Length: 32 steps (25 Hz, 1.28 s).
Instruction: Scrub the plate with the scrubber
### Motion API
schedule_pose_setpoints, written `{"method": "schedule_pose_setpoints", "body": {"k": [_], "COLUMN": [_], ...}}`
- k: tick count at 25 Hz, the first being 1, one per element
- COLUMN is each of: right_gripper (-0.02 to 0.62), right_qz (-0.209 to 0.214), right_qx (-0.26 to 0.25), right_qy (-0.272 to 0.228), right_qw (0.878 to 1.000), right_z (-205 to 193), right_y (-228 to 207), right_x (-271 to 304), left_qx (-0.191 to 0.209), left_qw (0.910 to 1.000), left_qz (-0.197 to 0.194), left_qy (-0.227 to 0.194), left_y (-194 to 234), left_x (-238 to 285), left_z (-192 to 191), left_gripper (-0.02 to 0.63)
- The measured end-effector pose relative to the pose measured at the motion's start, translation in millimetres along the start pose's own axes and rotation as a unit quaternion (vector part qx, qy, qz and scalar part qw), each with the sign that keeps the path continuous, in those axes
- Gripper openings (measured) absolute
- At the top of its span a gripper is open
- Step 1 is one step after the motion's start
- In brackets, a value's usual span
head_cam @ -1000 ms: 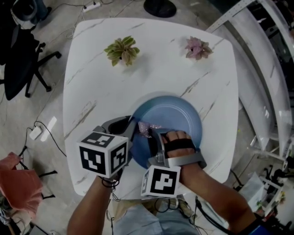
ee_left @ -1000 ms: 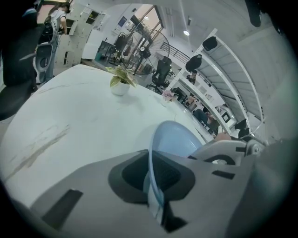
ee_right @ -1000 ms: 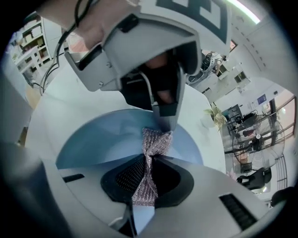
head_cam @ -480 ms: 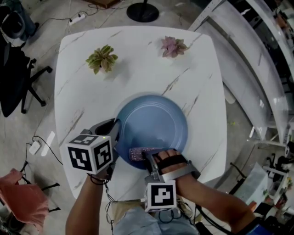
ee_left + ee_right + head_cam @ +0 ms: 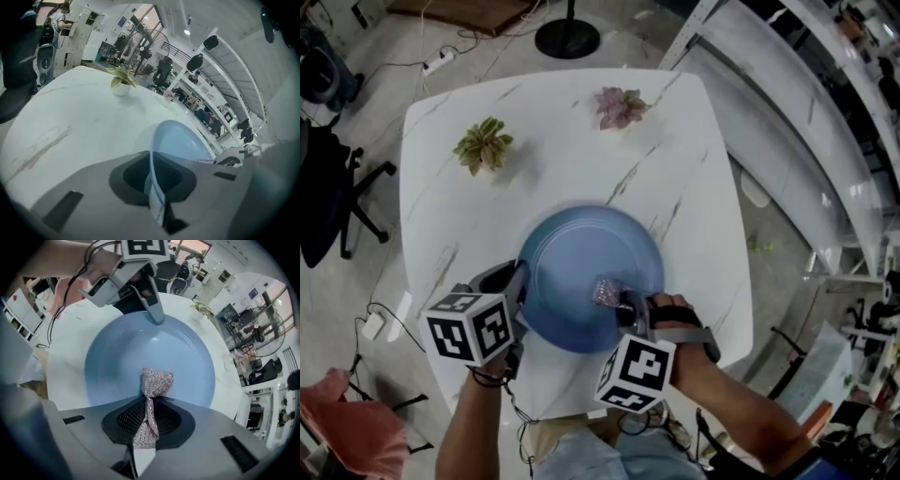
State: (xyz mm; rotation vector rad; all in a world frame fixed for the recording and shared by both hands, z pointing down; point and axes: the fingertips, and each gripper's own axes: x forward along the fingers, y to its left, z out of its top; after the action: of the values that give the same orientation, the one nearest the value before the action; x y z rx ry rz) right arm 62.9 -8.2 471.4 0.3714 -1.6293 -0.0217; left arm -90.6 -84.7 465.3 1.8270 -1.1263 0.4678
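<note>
Left tool (image 5: pixel 518 281) is clamped on the rim of the blue plate (image 5: pixel 577 253), which sits on the white marble counter (image 5: pixel 572 159) toward the near edge. Right tool (image 5: pixel 624 302) is pinching the sparkly pink scrubber (image 5: pixel 606 292), tip down inside the plate.

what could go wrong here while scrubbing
1. The left gripper clamps only the thin rim of the plate. A hard stroke might twist the rim out of its jaws.
2. The right gripper pinches the scrubber by a narrow bunched strip, so it may pull free under drag.
3. The plate sits towards the near side of the table. If it came loose, it could slide towards the person.
</note>
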Motion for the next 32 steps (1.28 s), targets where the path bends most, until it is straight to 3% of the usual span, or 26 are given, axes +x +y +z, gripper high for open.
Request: {"method": "schedule_pose_setpoints", "body": {"k": [7, 14, 23, 32], "right_gripper": [0.069, 0.071, 0.071, 0.071], "right_qz": [-0.016, -0.043, -0.071, -0.089], "right_qx": [0.05, 0.054, 0.02, -0.053], "right_qy": [0.009, 0.01, -0.006, -0.042], "right_qw": [0.999, 0.998, 0.997, 0.994], "right_z": [-0.4, 10.5, 45.7, 92.4], "right_y": [-34.0, -75.6, -104.7, -88.9], "right_x": [7.3, 19.0, 28.0, 28.6], "left_qx": [0.003, 0.003, 0.0, -0.001], "left_qw": [1.0, 1.0, 1.0, 1.0], "left_qz": [0.0, -0.001, -0.003, -0.003], "left_qy": [0.001, 0.003, 0.005, 0.006], "left_y": [-1.5, -3.0, -4.4, -3.9], "left_x": [-0.1, 0.3, 0.4, 0.8], "left_z": [0.6, 0.1, 0.9, 0.4], "left_gripper": [0.015, 0.015, 0.015, 0.016]}}
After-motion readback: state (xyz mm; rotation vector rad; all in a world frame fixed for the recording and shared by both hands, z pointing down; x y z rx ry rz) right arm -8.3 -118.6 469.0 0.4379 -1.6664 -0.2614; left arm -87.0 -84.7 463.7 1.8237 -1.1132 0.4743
